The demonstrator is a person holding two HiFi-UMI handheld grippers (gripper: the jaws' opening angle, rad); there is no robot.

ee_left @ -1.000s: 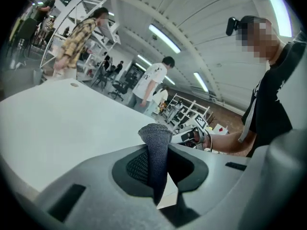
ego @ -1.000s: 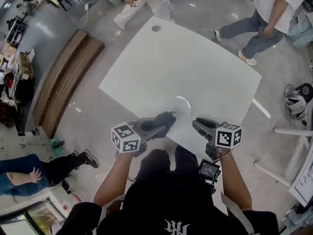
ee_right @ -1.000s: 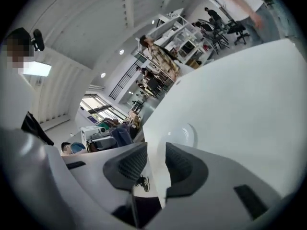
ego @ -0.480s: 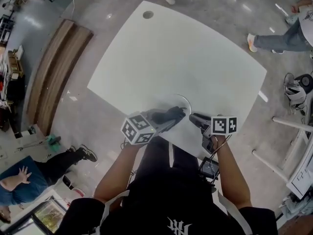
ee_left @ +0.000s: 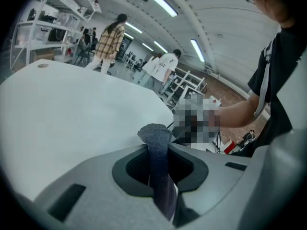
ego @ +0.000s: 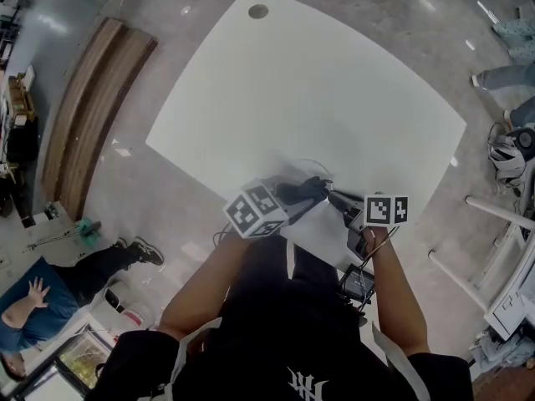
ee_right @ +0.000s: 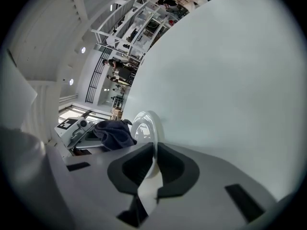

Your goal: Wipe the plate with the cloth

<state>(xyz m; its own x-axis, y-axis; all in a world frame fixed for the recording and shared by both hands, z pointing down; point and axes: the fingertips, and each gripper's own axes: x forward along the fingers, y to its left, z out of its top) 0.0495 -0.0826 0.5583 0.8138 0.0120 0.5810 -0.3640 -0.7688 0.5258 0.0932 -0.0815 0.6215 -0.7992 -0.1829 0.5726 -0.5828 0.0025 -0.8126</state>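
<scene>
Fingers of left gripper [ee_left: 158, 166] clenched on a dark cloth [ee_left: 154, 135]. The fabric runs up between them, and a rounded wad sticks out past the tips.

Fingers of right gripper [ee_right: 153, 163] clenched on the rim of a white plate [ee_right: 146, 126]. The plate stands on edge, rising out of the grip with its face turned toward the left gripper.

Right gripper view: cloth wad sits at the plate's left side, just beside its face. Contact not resolvable.

Head view: both grippers meet tip to tip over the near edge of the white worktop [ego: 318, 90], toward its near-right corner. Plate only a blurred pale arc there. Cannot tell whether it rests on the worktop or is lifted off it.

Marker cubes face up, one on each gripper. Operator's forearms reach in from the near side.

Rest of worktop surface bare white. Round hole [ego: 258, 11] at the far-left corner.

Off the worktop's left edge, a long wooden platform [ego: 96, 111] lies on the floor. A person [ego: 50, 286] sits on the floor near the bottom left.
</scene>
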